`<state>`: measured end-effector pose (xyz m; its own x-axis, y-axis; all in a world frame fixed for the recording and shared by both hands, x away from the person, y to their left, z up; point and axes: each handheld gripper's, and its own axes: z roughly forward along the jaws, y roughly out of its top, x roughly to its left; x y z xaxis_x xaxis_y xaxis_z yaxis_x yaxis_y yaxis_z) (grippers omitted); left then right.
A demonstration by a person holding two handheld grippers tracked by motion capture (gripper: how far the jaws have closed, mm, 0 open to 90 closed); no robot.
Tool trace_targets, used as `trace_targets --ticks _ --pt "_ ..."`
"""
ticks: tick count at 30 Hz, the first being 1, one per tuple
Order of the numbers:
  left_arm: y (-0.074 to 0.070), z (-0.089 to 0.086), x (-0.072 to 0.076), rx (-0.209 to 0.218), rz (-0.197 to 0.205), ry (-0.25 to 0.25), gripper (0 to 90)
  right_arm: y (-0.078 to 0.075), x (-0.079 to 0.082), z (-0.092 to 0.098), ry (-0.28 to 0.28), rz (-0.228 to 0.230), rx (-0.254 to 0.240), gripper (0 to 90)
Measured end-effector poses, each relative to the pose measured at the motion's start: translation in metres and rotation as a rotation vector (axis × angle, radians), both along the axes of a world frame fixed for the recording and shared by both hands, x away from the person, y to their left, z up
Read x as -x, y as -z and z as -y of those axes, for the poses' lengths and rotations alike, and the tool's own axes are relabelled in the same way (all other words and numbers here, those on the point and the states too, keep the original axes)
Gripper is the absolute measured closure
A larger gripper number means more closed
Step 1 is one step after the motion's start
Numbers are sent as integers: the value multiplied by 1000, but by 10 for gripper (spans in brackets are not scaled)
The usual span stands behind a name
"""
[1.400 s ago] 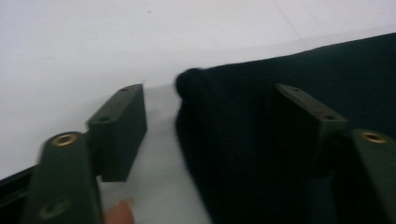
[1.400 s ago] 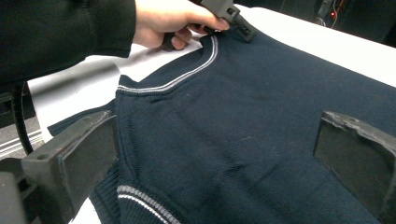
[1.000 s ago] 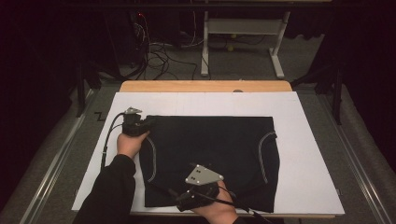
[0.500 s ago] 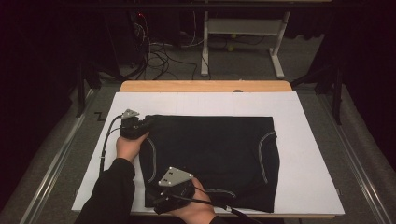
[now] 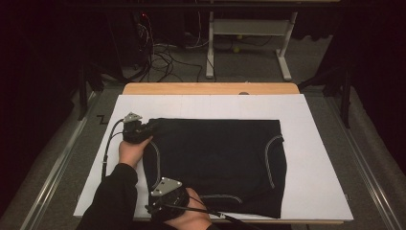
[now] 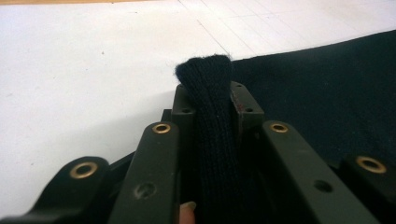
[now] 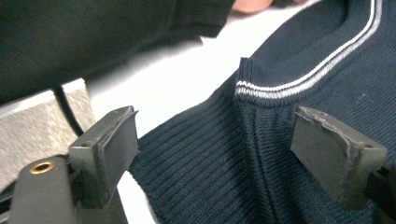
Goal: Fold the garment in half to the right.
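Right tongs (image 7: 215,154) slid left, closing over ribbed navy knit garment (image 5: 215,158).

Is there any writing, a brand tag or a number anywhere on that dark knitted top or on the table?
None can be read.
The dark knitted top bears only white stripes along its trim, no lettering.
A small black zigzag mark lies beside the white table sheet; whether it is a letter cannot be told.

A dark knitted vest (image 5: 215,163) with white-striped armholes lies flat on the white sheet (image 5: 316,158), reaching its near edge; its far left corner is bunched up.
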<state>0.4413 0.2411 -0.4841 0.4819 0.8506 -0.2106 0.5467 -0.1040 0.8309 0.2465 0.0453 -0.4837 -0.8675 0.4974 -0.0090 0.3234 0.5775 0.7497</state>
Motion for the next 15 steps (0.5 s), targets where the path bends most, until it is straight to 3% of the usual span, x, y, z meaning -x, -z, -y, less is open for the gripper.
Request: trace_targets --ticks 6,15 --pt "0 0 0 -3 -3 -2 723 6 1 -8 -2 4 44 94" --pt "0 0 0 -2 -7 -3 723 4 -1 -9 61 11 70 310"
